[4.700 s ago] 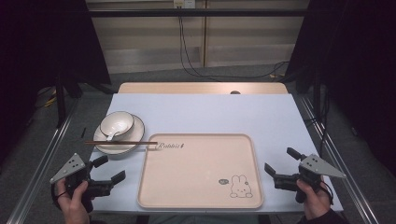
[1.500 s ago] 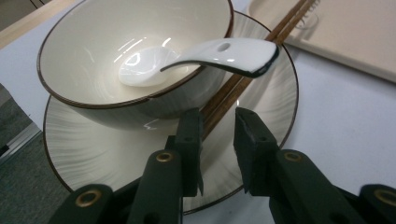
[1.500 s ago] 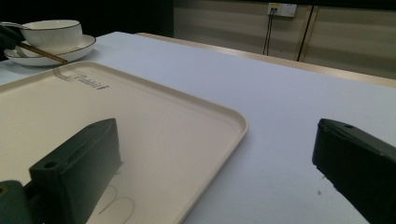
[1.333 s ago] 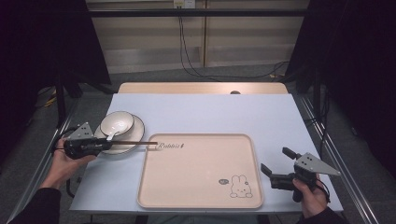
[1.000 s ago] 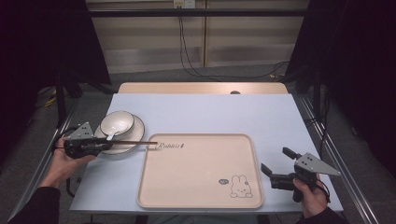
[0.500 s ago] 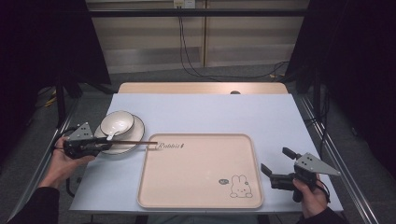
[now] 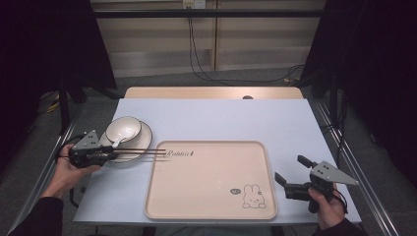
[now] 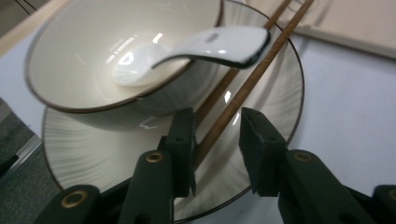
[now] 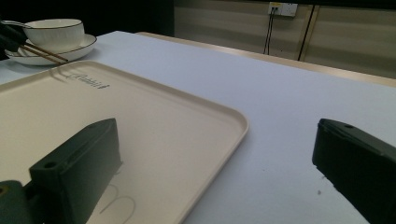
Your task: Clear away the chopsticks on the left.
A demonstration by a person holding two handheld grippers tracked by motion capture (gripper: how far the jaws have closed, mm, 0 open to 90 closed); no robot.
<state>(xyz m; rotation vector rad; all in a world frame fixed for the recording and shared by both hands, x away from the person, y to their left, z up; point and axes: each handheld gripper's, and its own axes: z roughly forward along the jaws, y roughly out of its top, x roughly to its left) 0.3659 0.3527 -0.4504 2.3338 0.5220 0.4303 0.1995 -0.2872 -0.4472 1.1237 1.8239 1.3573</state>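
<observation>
The chopsticks (image 8: 243, 84) lie across my plate (image 8: 280, 107), beside the bowl (image 8: 93, 56) with its spoon (image 8: 210, 44), tips reaching the tray (image 7: 211, 182). My left gripper (image 8: 217, 140) straddles them, jaws part-open, one pad touching. My right gripper (image 7: 290, 174) hangs wide open, empty.

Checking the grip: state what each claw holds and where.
Left claw straddles the chopsticks near their ends on the plate, not visibly clamped. Right claw is open, holding nothing.
</observation>
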